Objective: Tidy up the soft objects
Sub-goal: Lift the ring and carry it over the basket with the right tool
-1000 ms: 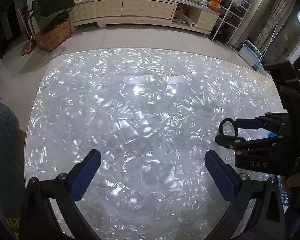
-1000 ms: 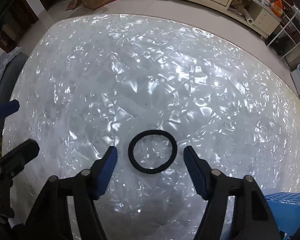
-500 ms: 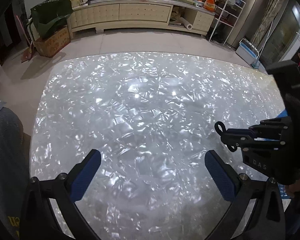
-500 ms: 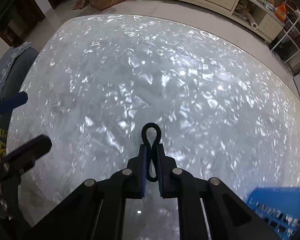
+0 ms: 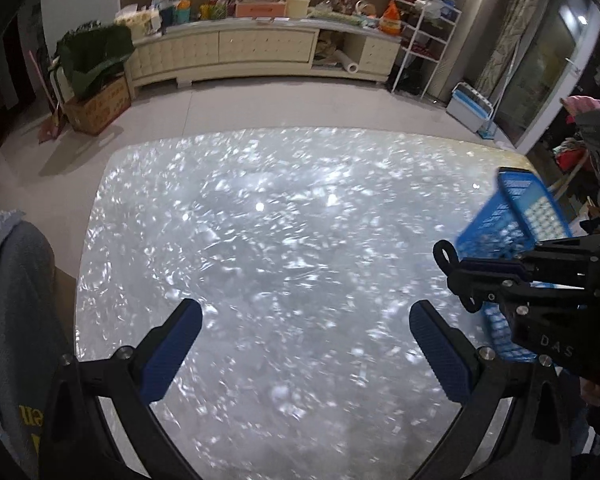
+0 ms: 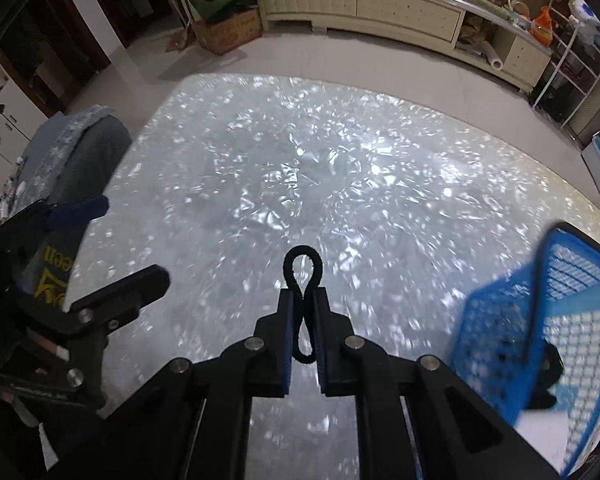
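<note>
My right gripper is shut on a black hair tie, squeezed into a figure-eight, and holds it above the shiny white table. The hair tie's loop sticks out past the fingertips; it also shows in the left wrist view. A blue mesh basket stands at the right, close to the right gripper; it also shows in the left wrist view. A dark item lies inside it. My left gripper is open and empty above the table, left of the right gripper.
A grey padded chair stands at the table's left edge. Beyond the table are tiled floor, a long cream cabinet, a cardboard box and a white wire rack.
My right gripper closed on the hair tie and lifted it off the table. Both grippers have risen and pulled back, bringing the blue basket into view.
</note>
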Demonstrator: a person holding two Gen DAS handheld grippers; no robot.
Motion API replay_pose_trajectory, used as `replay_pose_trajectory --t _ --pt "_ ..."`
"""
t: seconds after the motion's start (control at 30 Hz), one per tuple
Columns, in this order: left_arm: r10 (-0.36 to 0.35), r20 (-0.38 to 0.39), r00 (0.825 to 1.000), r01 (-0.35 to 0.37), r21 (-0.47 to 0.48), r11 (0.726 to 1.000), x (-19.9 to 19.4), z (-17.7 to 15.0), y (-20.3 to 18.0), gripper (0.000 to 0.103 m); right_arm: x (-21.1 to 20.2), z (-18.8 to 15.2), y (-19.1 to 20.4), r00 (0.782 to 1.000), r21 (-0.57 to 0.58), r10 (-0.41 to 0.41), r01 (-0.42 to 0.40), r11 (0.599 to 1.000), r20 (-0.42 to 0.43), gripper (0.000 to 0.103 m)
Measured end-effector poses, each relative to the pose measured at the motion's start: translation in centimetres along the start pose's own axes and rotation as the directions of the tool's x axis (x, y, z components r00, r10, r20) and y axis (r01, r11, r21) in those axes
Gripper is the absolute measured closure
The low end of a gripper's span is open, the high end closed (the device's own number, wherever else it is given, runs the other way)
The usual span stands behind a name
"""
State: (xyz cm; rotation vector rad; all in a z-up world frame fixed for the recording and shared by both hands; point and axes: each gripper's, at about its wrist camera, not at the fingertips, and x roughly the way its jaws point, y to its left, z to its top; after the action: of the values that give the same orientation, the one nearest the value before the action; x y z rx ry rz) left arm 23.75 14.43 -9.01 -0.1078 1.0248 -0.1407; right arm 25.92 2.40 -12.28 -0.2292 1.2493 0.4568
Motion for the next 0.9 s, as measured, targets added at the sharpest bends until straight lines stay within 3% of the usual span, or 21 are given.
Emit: replay_pose_trajectory --t 0.5,0.9 --pt "-0.039 0.097 0.995 0.029 0.096 0.995 -8.7 -1.2 -10.1 0.0 -12.0 -6.1 -3.0 0.985 -0.002 0.009 -0.009 1.0 0.173 0.094" --pt "-0.053 0.127 0.99 0.031 0.174 0.984 -10.8 -1.2 -17.9 0.0 -17.1 -10.4 -7.0 0.965 0.058 -0.006 -0.009 0.998 0.263 0.094"
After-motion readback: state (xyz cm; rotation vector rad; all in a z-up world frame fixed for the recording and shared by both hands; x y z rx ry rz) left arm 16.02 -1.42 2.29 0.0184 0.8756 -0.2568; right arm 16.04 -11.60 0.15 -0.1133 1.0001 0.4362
